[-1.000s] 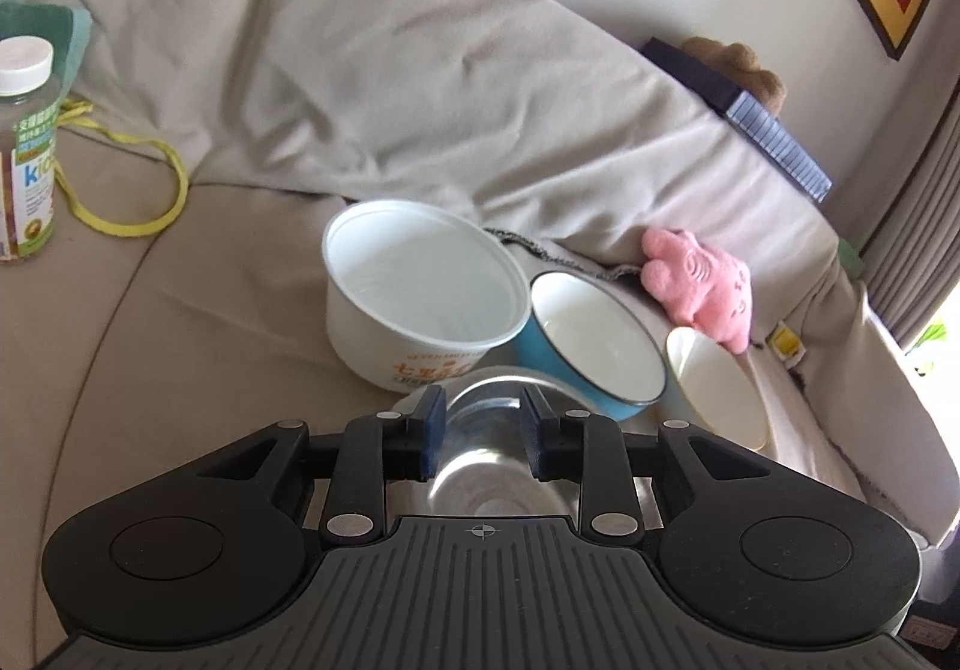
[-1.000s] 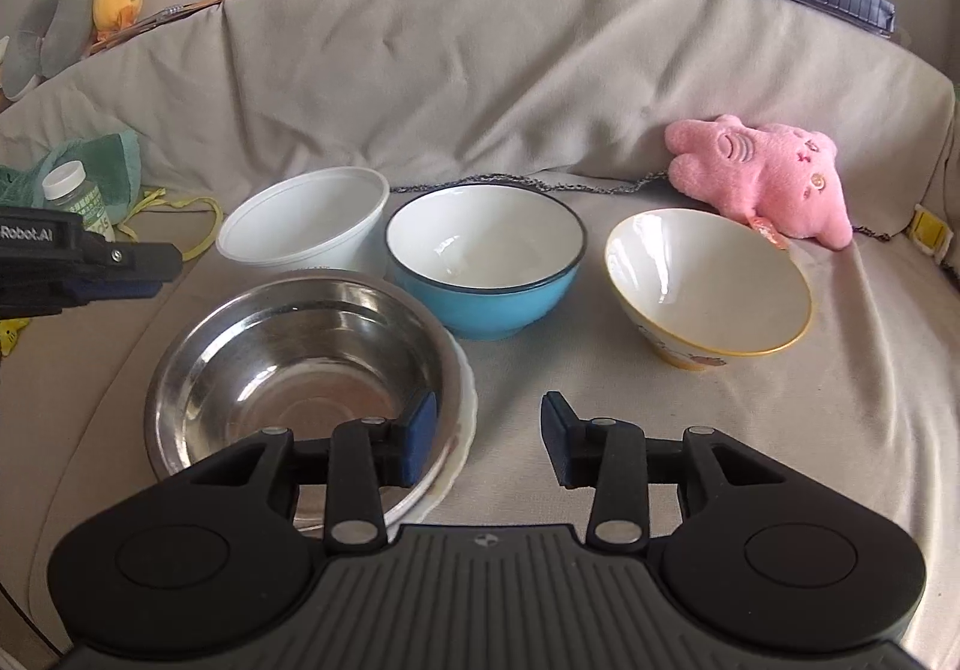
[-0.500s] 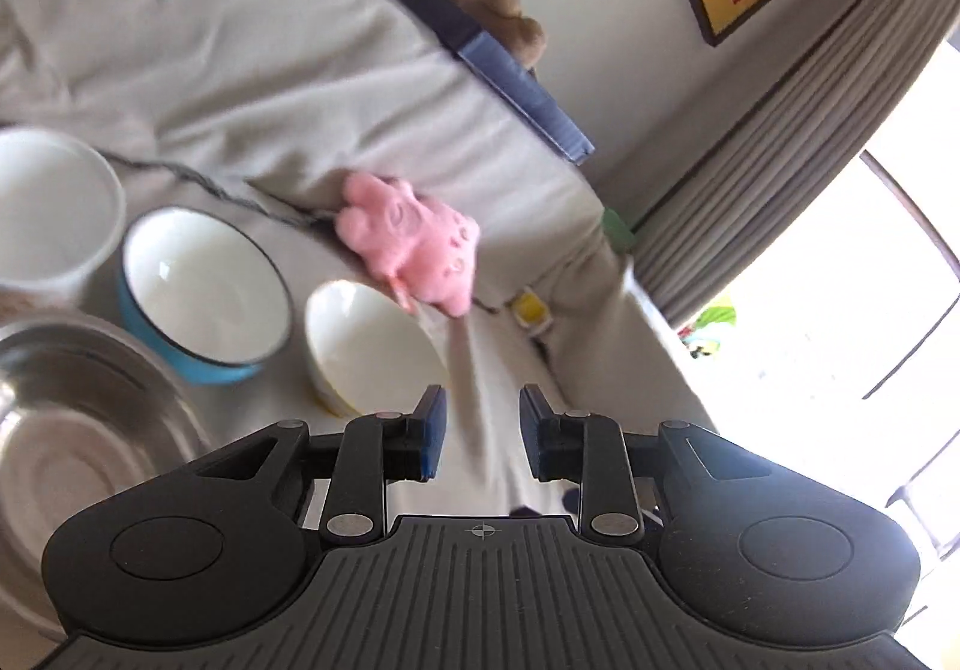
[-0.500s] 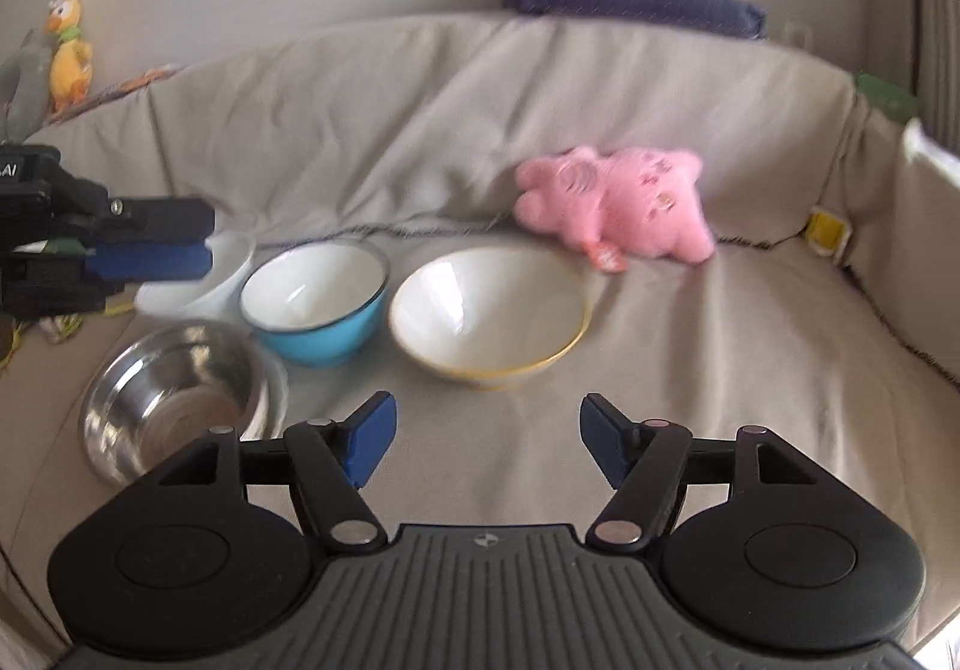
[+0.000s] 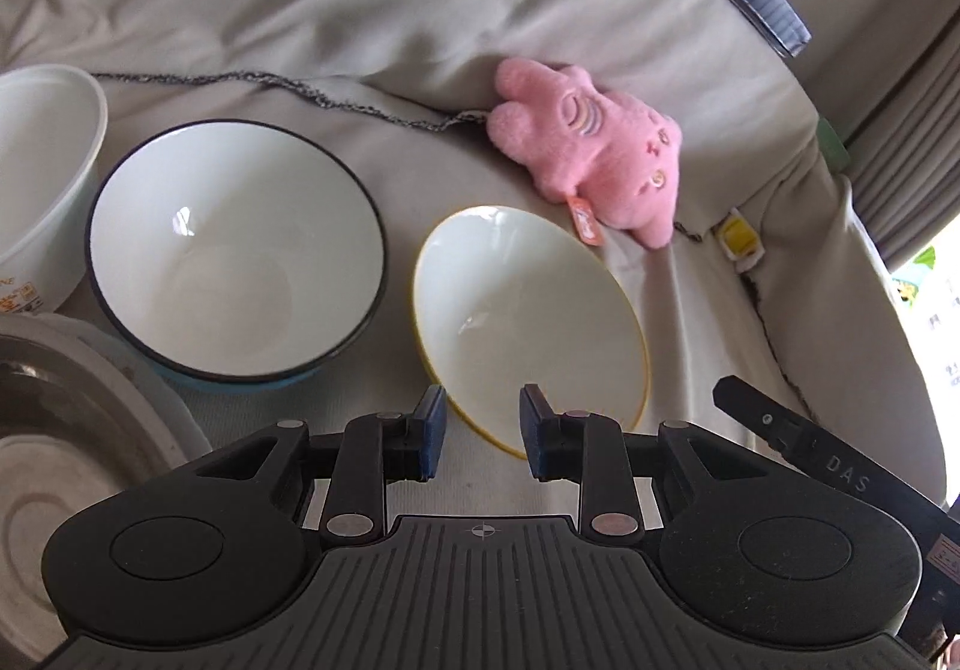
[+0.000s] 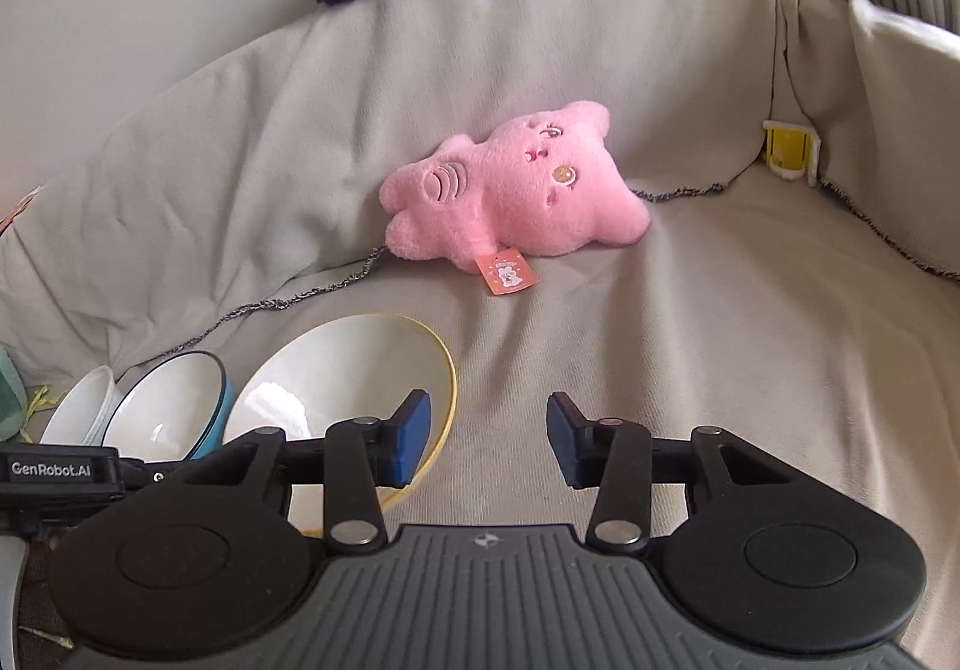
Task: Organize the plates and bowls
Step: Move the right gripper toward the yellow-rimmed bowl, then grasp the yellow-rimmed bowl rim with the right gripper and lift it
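I have both grippers over the sofa [image 6: 690, 346], aimed down at the row of bowls. Left gripper [image 5: 482, 433]: jaws part open, nothing held; the near rim of the yellow bowl [image 5: 528, 310] shows in the gap, pads not on it. Right gripper [image 6: 489, 439]: jaws closing, empty; its left pad overlaps the yellow bowl's right rim in view, but only bare cushion lies between the pads. My reading: both are lining up on the yellow bowl, left from its 6 o'clock, right from about 3 o'clock, probably to lift it toward the stack. Layout in the left view: blue bowl [image 5: 234, 250] at 9 o'clock of the yellow one, just apart; white tub [image 5: 42, 178] further at 9, near the blue one; steel bowl [image 5: 66, 430] sitting in a white plate [image 5: 129, 376] at lower left, so nesting looks begun there. The yellow bowl tilts on the soft cushion, so its rim may rock under a one-sided pinch. Pink plush [image 5: 600, 160] lies just beyond it at 1 o'clock, nearly touching. Open cushion to the right is free for swinging. The right gripper's finger crosses the left view at 4 o'clock: the two are close, collision risk.
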`<state>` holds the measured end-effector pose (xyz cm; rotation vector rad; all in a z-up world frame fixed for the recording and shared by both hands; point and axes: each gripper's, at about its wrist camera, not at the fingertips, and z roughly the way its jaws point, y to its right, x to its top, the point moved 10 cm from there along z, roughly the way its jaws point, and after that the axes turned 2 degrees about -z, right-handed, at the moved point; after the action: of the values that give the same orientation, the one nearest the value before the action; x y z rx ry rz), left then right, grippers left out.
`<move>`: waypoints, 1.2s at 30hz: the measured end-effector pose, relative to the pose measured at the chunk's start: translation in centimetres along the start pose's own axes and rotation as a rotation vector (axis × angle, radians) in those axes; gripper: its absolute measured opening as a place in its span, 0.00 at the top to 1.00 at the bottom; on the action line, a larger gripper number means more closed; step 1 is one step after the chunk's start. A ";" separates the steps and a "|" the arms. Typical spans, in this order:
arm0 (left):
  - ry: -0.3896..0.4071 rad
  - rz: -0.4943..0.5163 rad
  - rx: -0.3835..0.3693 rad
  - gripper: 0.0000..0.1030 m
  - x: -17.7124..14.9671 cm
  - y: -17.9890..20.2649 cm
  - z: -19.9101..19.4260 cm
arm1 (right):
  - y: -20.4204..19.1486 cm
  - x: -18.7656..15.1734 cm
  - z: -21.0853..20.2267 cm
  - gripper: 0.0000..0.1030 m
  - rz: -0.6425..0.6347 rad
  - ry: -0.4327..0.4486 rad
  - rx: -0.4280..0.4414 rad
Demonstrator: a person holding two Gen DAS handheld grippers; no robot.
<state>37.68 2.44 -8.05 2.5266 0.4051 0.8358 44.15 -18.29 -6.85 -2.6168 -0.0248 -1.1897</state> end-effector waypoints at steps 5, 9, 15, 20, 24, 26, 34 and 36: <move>0.000 -0.027 0.020 0.72 1.4 -1.6 2.4 | 0.3 0.3 4.2 0.60 0.019 -0.053 0.019; -0.012 -0.021 0.004 0.76 1.8 -1.4 3.9 | 0.1 0.5 7.5 0.60 0.062 -0.059 0.041; 0.009 -0.004 -0.019 0.68 2.3 -1.1 4.5 | -1.5 -0.4 11.0 0.62 0.063 -0.093 0.157; 0.031 0.022 -0.011 0.70 2.4 -0.8 4.6 | -2.0 -0.6 10.5 0.72 0.046 -0.073 0.203; 0.050 0.074 0.035 0.75 2.2 -0.8 4.6 | -2.3 -1.2 9.8 0.75 -0.008 -0.061 0.163; 0.054 0.073 0.044 0.75 1.9 -0.8 4.5 | -2.3 -1.6 9.2 0.75 -0.013 -0.060 0.166; 0.016 0.064 0.036 0.63 1.0 -0.4 3.7 | -2.8 -3.5 5.5 0.76 -0.041 -0.041 0.180; -0.037 0.030 0.023 0.57 0.3 -0.4 3.7 | -2.8 -3.8 4.8 0.76 -0.040 -0.033 0.181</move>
<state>40.18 1.77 -10.78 2.5715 0.3675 0.7985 44.83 -14.10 -12.01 -2.4877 -0.1835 -1.1013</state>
